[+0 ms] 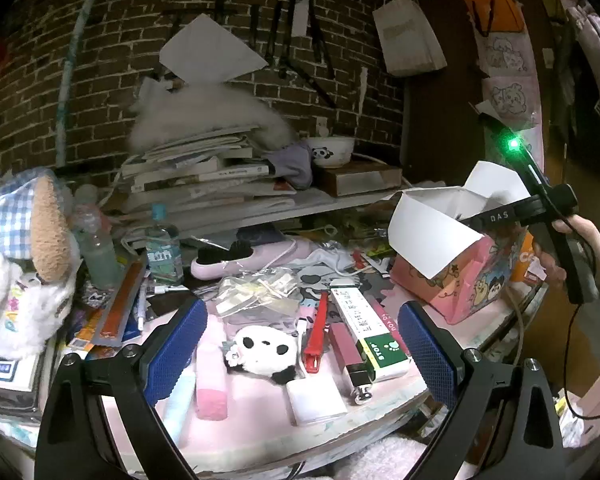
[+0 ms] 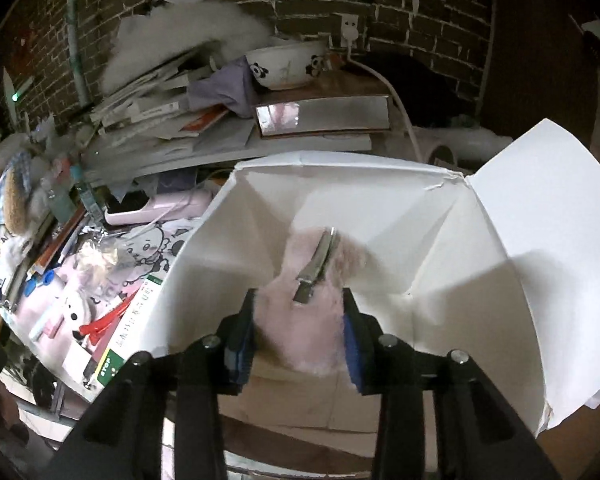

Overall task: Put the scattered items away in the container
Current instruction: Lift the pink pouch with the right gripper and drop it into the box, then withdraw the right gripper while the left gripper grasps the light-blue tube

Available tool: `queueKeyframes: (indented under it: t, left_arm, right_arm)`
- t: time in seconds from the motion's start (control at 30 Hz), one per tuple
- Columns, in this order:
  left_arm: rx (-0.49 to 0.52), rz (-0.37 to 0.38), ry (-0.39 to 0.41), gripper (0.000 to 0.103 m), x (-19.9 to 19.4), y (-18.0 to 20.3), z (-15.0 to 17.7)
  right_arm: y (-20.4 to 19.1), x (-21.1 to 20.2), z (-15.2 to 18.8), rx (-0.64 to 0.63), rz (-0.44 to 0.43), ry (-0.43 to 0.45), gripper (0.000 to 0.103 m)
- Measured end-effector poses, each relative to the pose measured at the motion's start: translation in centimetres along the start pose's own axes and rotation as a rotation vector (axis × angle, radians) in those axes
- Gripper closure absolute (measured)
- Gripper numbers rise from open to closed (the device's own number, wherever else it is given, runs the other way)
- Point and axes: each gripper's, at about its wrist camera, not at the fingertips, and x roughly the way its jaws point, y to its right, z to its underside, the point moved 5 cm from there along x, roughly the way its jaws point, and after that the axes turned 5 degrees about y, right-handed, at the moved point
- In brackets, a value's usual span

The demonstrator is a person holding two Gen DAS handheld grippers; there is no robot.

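The container is a pink cartoon box (image 1: 464, 284) with white flaps, standing at the right of the table. My right gripper (image 2: 300, 300) hangs over its white inside (image 2: 420, 220). A fluffy pink hair clip (image 2: 300, 320) with a metal clasp lies blurred between the blue pads, which stand slightly apart and do not seem to press it. My left gripper (image 1: 302, 312) is wide open above the scattered items, with nothing in it. Below it lie a panda plush (image 1: 266, 350), a red clip (image 1: 315, 340), a green-and-white carton (image 1: 368, 328) and a pink tube (image 1: 210, 376).
A stack of books (image 1: 204, 184) and a panda bowl (image 1: 332, 152) sit on a shelf at the back. A plush dog (image 1: 24, 260) and bottles (image 1: 96, 248) crowd the left. A person's hand (image 1: 572, 248) holds the right gripper beside the box. A brick wall stands behind.
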Motion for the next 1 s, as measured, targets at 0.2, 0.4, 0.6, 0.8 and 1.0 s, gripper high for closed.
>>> queueKeyframes:
  t: [0.2,0.4,0.6,0.8,1.0]
  left_arm:
    - [0.005,0.001,-0.007,0.007,0.2,0.1,0.1]
    - [0.001,0.000,-0.010,0.007,0.3,-0.1,0.2]
    - [0.002,0.003,-0.012,0.007,0.4,-0.1,0.1]
    - [0.002,0.004,-0.016,0.007,0.6,-0.1,0.3]
    - [-0.025,-0.032,-0.048,0.007,1.3,-1.3,1.3]
  right_arm:
    - [1.3,0.6,-0.2,-0.013,0.041,-0.054,0.052]
    - [3.5,1.7,0.3,0.000,0.072,-0.116,0.052]
    - [3.5,2.0,0.3,-0.059,0.094,-0.162,0.052]
    - [2.6,2.1,0.1,-0.085,0.069,-0.198,0.052]
    - [1.2,-0.7,-1.5,-0.075,0.044,-0.089,0.039]
